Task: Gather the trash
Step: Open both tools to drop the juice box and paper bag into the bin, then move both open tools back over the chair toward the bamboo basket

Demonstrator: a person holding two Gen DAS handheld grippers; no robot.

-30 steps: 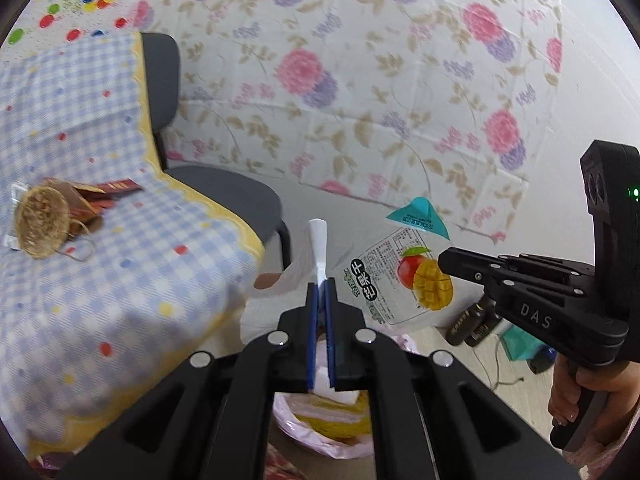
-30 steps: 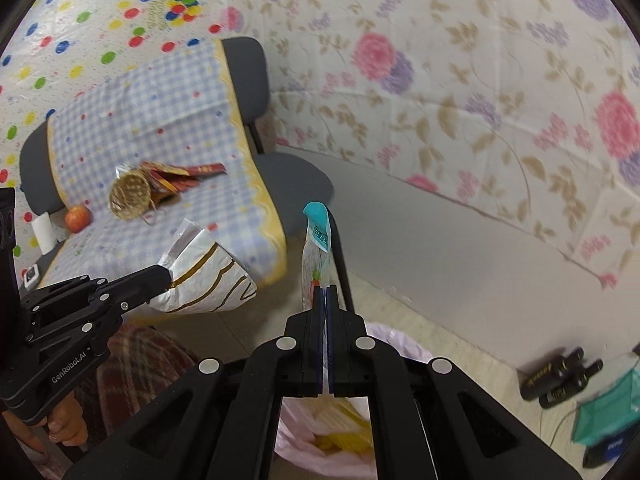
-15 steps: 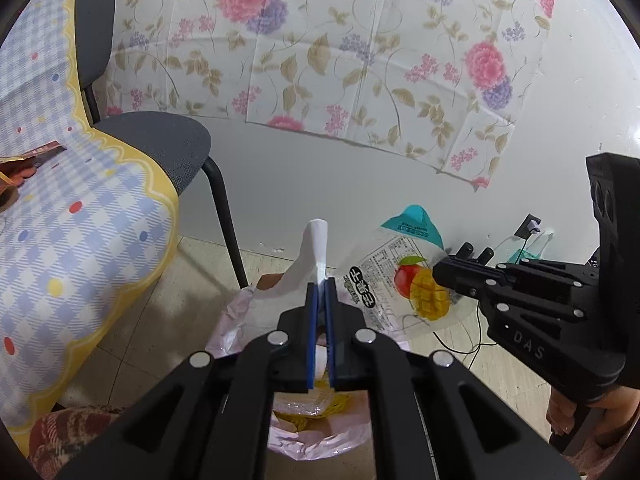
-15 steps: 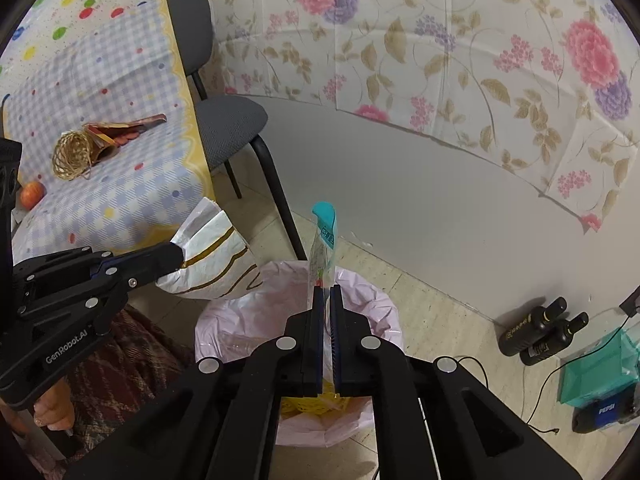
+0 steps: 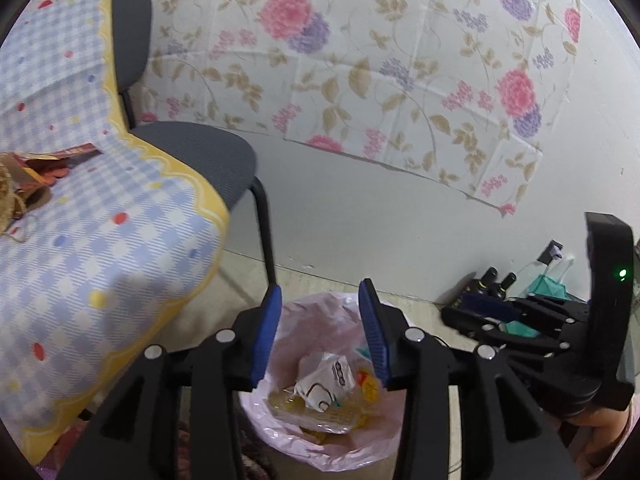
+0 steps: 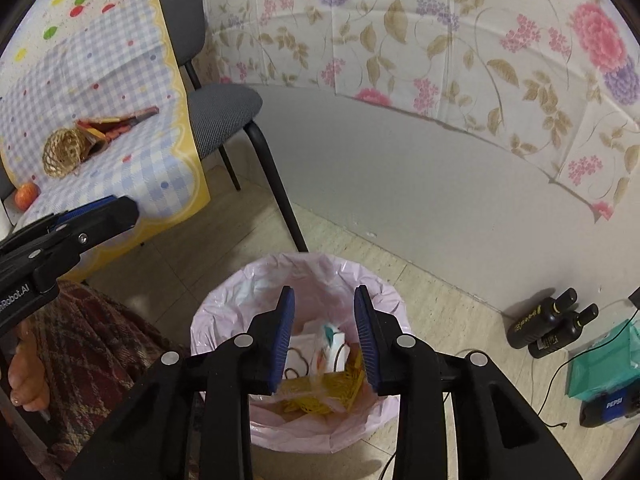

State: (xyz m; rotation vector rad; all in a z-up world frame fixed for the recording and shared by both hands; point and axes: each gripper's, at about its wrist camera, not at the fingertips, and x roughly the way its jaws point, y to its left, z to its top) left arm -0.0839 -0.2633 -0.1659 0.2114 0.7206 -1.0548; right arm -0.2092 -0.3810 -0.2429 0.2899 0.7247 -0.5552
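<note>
A bin lined with a pink bag [image 5: 332,320] [image 6: 248,292] stands on the floor below both grippers. A white wrapper with brown stripes [image 5: 324,380] [image 6: 298,350] and a mango snack packet [image 5: 366,386] [image 6: 330,338] lie inside on yellow trash. My left gripper [image 5: 320,312] is open and empty above the bin. My right gripper [image 6: 324,312] is open and empty above the bin. More wrappers [image 6: 116,126] and a woven ball [image 6: 62,152] lie on the checked tablecloth [image 6: 120,80].
A grey chair [image 5: 200,152] [image 6: 220,108] stands between table and wall. Two dark bottles [image 6: 552,320], a teal bag [image 6: 600,364] and cables sit on the floor at the right. An orange fruit [image 6: 26,194] lies on the table. The person's plaid-clad legs [image 6: 92,352] are at the left.
Both grippers opened over the bin. The striped wrapper and the mango packet dropped from the jaws into the pink bag.
</note>
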